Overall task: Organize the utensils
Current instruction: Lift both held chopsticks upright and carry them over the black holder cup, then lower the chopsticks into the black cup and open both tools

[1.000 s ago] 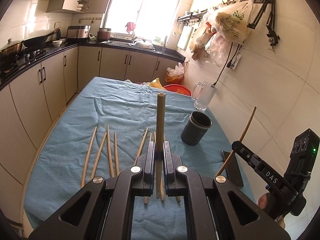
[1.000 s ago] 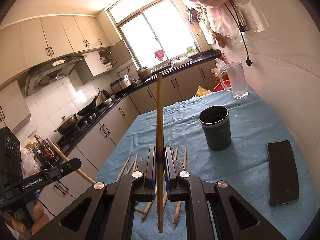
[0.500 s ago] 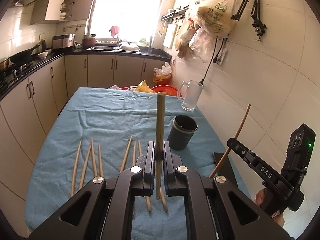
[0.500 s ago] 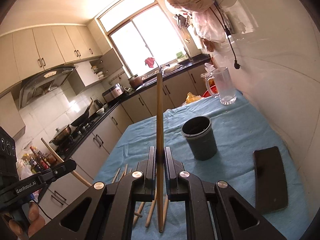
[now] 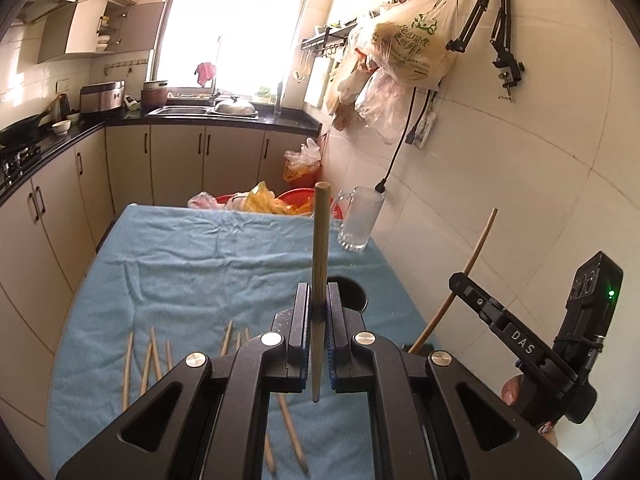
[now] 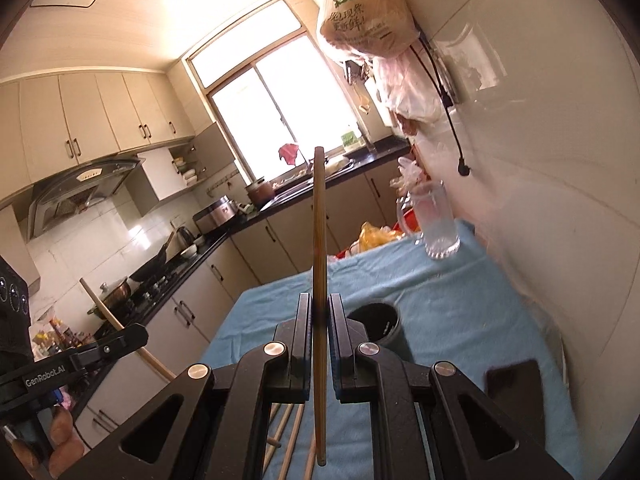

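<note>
Bamboo chopsticks (image 5: 150, 356) lie loose near the table's (image 5: 200, 264) front left edge, fanned on the blue cloth, a few more running under my left gripper (image 5: 319, 312). I see that gripper's jaws clamped on a single upright chopstick (image 5: 320, 248), its thick end pointing up toward the far edge and its tip hanging below the pads, clear of the cloth. Just behind the left gripper sits the dark cup (image 5: 352, 294), roughly mid-table toward the right edge, its rim partly hidden by the fingers. A clear glass mug (image 5: 360, 220) stands at the far right corner, near the tiled wall. A dark flat slab (image 6: 516, 380) lies by the right edge, blurred in my right wrist view. At the far right of the left view my right gripper (image 6: 320, 320) comes in, held by a hand (image 5: 514, 390); its jaws are closed on a second chopstick (image 6: 319, 240), upright and slightly curved. From the right view the cup (image 6: 380, 322) stands just right of that stick.
</note>
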